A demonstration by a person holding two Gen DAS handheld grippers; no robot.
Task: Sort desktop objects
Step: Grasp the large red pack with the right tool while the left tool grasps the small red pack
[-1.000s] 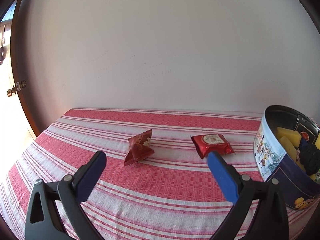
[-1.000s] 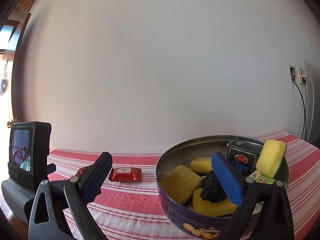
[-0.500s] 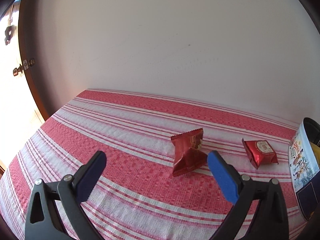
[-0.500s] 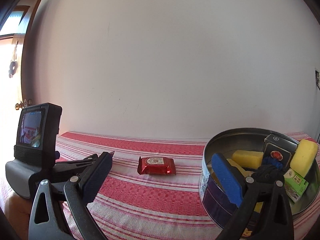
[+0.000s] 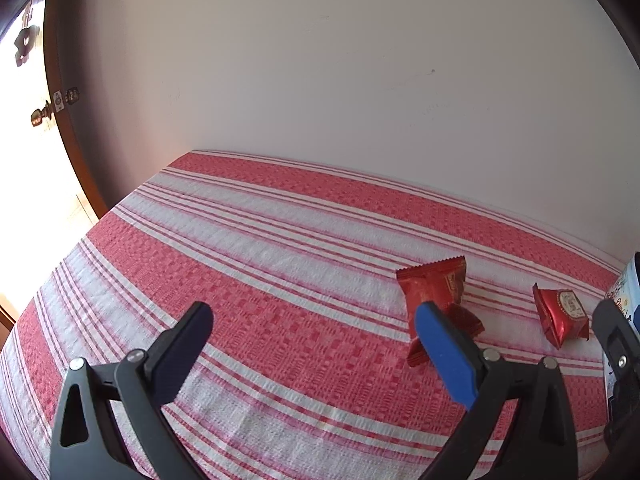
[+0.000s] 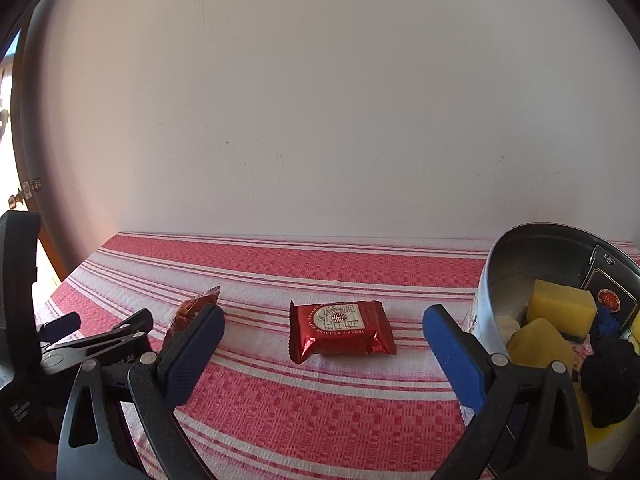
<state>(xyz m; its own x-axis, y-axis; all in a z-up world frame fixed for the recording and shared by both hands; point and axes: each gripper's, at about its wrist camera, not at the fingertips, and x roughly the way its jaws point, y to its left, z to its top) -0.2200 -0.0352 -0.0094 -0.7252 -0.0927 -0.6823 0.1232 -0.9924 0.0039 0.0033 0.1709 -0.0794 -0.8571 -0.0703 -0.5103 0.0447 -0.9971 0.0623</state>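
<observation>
Two red snack packets lie on the red-and-white striped cloth. The flat square packet (image 6: 342, 332) sits centred just beyond my open, empty right gripper (image 6: 322, 336); it also shows in the left wrist view (image 5: 562, 316). The crumpled packet (image 5: 438, 300) lies just beyond the right finger (image 5: 444, 356) of my open, empty left gripper (image 5: 312, 332), and partly behind my right gripper's left finger (image 6: 192, 352) in the right wrist view (image 6: 192, 308). A round metal tin (image 6: 492, 272) at the right holds yellow sponges (image 6: 560, 306), a dark box and dark cloth.
A plain white wall (image 6: 320, 120) backs the table. A wooden door frame (image 5: 68, 136) stands at the far left. The table's left edge (image 5: 60, 264) drops off near the door. The left gripper's body (image 6: 48, 344) sits left of my right gripper.
Both grippers have swung left. The tin has slid to the right edge of each view. The square packet now lies centred before the right gripper; the crumpled packet sits by the left gripper's right finger.
</observation>
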